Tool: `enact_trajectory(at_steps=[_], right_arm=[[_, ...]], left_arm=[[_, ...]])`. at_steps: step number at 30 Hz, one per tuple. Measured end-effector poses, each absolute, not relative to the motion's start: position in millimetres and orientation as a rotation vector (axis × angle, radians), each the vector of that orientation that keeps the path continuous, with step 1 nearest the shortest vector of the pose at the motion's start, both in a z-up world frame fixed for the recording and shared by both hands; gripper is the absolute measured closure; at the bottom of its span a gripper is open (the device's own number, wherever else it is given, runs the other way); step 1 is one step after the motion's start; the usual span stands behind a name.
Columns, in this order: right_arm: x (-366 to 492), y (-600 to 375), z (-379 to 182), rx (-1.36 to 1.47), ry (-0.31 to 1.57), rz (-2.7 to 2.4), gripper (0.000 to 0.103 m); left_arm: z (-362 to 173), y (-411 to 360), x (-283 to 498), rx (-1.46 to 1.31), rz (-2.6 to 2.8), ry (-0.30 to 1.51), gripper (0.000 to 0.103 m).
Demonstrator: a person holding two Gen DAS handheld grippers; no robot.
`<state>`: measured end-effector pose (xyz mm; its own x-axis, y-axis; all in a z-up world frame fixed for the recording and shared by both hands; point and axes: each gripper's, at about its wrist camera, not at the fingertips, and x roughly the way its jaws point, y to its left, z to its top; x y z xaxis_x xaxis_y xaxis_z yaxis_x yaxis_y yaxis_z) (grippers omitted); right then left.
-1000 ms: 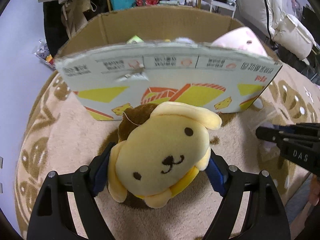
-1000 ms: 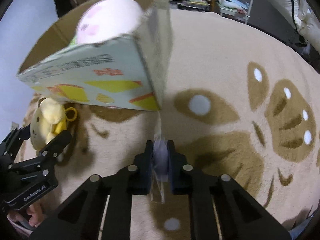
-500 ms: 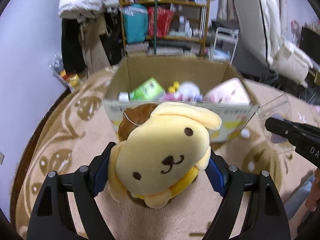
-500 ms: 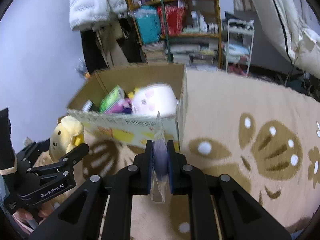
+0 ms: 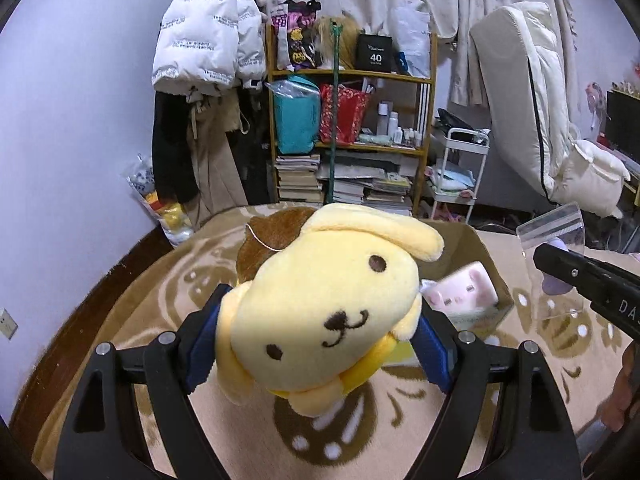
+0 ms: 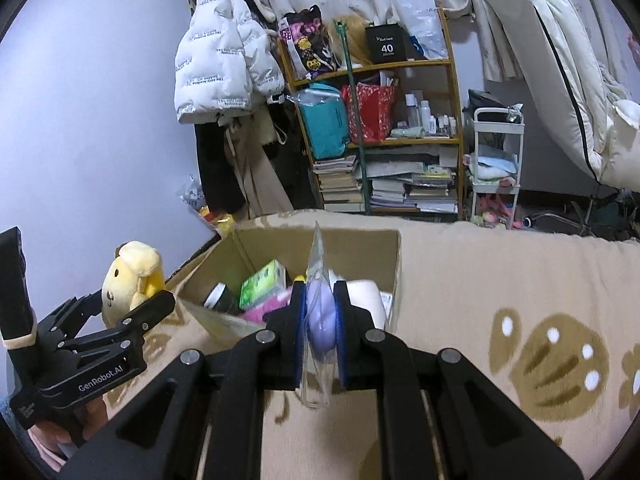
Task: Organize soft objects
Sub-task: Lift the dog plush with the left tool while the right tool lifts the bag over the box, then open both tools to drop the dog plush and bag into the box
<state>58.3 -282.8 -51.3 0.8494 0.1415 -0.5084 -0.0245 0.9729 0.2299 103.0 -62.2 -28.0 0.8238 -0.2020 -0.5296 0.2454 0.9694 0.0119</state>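
My left gripper (image 5: pixel 316 344) is shut on a yellow dog plush (image 5: pixel 320 320) with a brown beret, held high above the rug; it also shows in the right wrist view (image 6: pixel 132 276). My right gripper (image 6: pixel 320 328) is shut on a clear plastic bag holding a purple soft object (image 6: pixel 320 320), raised above the near edge of the open cardboard box (image 6: pixel 392 256). The bag also shows at the right of the left wrist view (image 5: pixel 554 240). The box (image 5: pixel 476 252) holds a pink pig plush (image 5: pixel 464 290), a green packet (image 6: pixel 262 284) and other items.
A beige rug with brown paw prints (image 6: pixel 520 304) covers the surface. Behind it stand a cluttered wooden shelf (image 5: pixel 348 128), a white cart (image 5: pixel 460 172), a hanging white jacket (image 5: pixel 208 40) and a folded white mattress (image 5: pixel 536 112).
Both grippers have risen well above the rug with their objects. The box, first close at eye level, now lies below and its contents show from above.
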Motion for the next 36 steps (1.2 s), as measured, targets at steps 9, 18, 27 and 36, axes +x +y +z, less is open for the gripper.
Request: enact_trajectory(at_steps=[9,18,27,36], right_arm=[[94,-285,-46,0.212,0.521,0.121,0.089],[126,-279,-58,0.204,0.536,0.171,0.089],[141,-275,-71,0.240,0.534,0.214,0.089],[149,-281,-84,0.269,0.586,0.214,0.087]], left_arm=[[-27,-68,138,0.119,-0.218,0.542,0.021],[-49,-75,173,0.153,-0.218,0.593,0.021],[-60,-86,186,0.148,-0.250,0.625,0.019],[-66,-86,190,0.153,-0.260,0.649,0.014]])
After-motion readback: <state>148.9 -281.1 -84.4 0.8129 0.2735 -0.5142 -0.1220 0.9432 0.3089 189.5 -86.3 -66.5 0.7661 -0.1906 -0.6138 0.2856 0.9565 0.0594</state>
